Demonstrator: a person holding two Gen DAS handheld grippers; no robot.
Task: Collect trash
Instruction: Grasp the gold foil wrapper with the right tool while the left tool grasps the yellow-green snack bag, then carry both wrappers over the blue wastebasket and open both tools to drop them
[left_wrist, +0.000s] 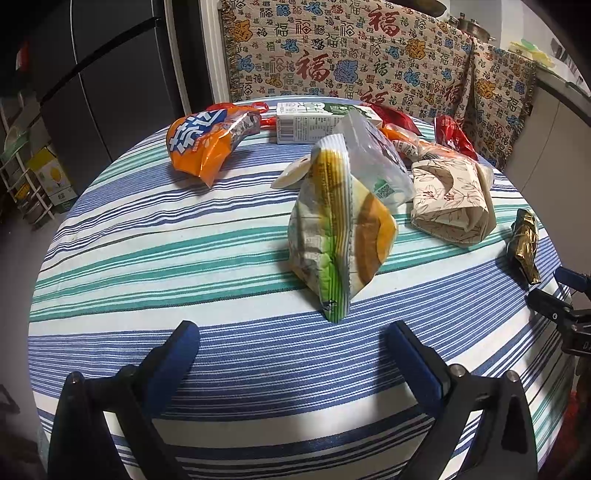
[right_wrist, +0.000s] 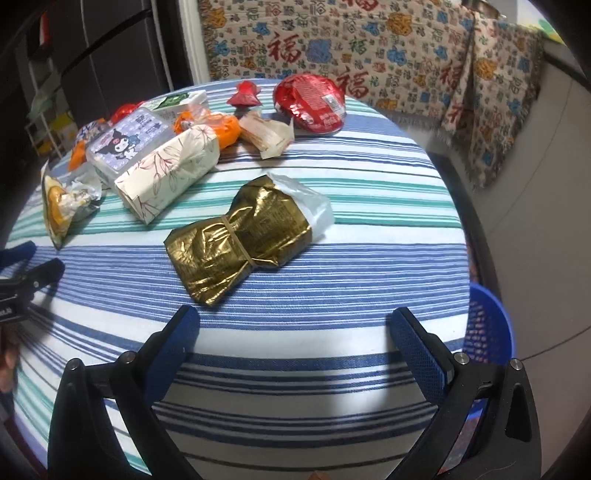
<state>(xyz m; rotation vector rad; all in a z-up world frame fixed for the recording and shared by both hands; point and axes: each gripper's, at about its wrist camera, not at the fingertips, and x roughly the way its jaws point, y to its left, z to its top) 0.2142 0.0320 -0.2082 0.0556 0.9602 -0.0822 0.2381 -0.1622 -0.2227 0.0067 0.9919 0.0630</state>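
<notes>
Wrappers lie scattered on a round table with a striped cloth (left_wrist: 147, 258). My left gripper (left_wrist: 291, 336) stands open just short of an upright green-and-yellow snack bag (left_wrist: 340, 229). Farther back lie an orange bag (left_wrist: 201, 142), a milk carton (left_wrist: 314, 123) and a floral paper box (left_wrist: 450, 199). My right gripper (right_wrist: 291, 325) is open too, a little short of a crumpled gold foil wrapper (right_wrist: 236, 240) bound by a rubber band. A red bowl lid (right_wrist: 310, 101) and the floral paper box (right_wrist: 166, 177) sit beyond. Nothing is held.
A blue mesh waste basket (right_wrist: 487, 328) stands on the floor beside the table's right edge. A patterned blanket (left_wrist: 369, 55) covers a sofa behind the table. A dark fridge (left_wrist: 92, 74) stands at the left. The right gripper shows at the left view's right edge (left_wrist: 554, 302).
</notes>
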